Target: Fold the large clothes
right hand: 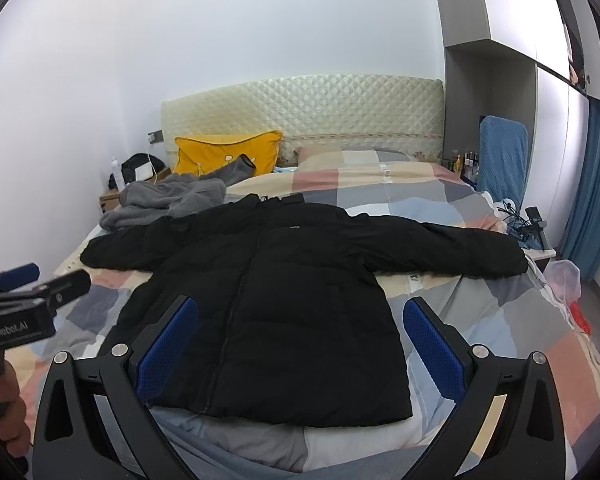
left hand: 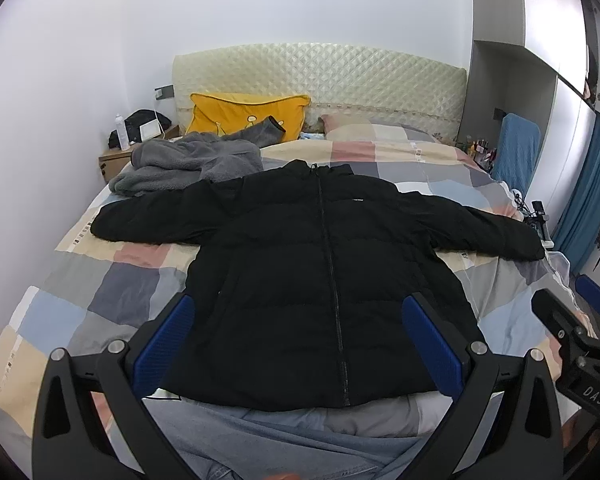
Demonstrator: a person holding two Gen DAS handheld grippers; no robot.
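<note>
A black puffer jacket (left hand: 320, 264) (right hand: 284, 304) lies flat on the bed, front up, zipped, hood toward the headboard and both sleeves spread out sideways. My left gripper (left hand: 300, 320) hovers open above the jacket's hem, blue pads wide apart, nothing between them. My right gripper (right hand: 300, 324) is also open, held over the jacket's lower right part near the foot of the bed. In the left wrist view the right gripper (left hand: 572, 300) shows at the right edge; in the right wrist view the left gripper (right hand: 44, 280) shows at the left edge with a hand below it.
A checked quilt (left hand: 112, 284) covers the bed. A grey fleece garment (left hand: 184, 164) lies by the left sleeve, a yellow pillow (left hand: 240, 114) at the headboard (left hand: 320, 76). A nightstand (left hand: 116, 158) stands at the left, a blue chair (right hand: 500, 156) and cables at the right.
</note>
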